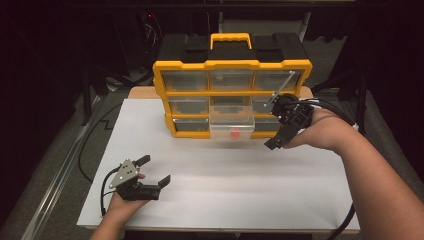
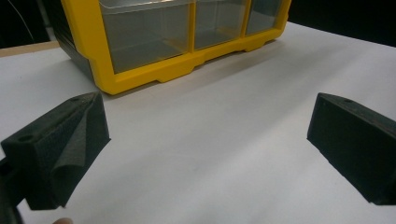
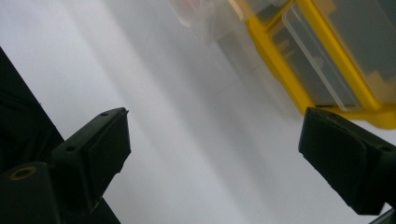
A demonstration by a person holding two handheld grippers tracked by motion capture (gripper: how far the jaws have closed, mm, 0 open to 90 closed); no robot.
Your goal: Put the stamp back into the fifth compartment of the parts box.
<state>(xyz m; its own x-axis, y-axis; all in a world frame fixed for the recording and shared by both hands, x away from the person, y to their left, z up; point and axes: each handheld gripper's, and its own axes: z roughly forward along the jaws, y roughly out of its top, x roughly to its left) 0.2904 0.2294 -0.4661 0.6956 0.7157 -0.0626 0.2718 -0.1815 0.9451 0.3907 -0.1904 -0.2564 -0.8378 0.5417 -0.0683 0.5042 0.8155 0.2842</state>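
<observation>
Now: yellow organizer [image 1: 232, 95] stands on table [image 1: 220, 200], its bottom middle clear drawer [image 1: 232, 128] pulled out. Right gripper [image 1: 278, 120] just right of drawer, jaws wide, empty. Left gripper [image 1: 152, 170] well before organizer, jaws wide, empty.

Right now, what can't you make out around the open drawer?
- Red item in the pulled-out drawer: high view, too small to identify; right gripper view, blurred and cut by the top edge.
- Other drawers' contents: hazy fronts hide them.
- Right hand-held gripper: high view, jaws masked by hand and its body.
</observation>
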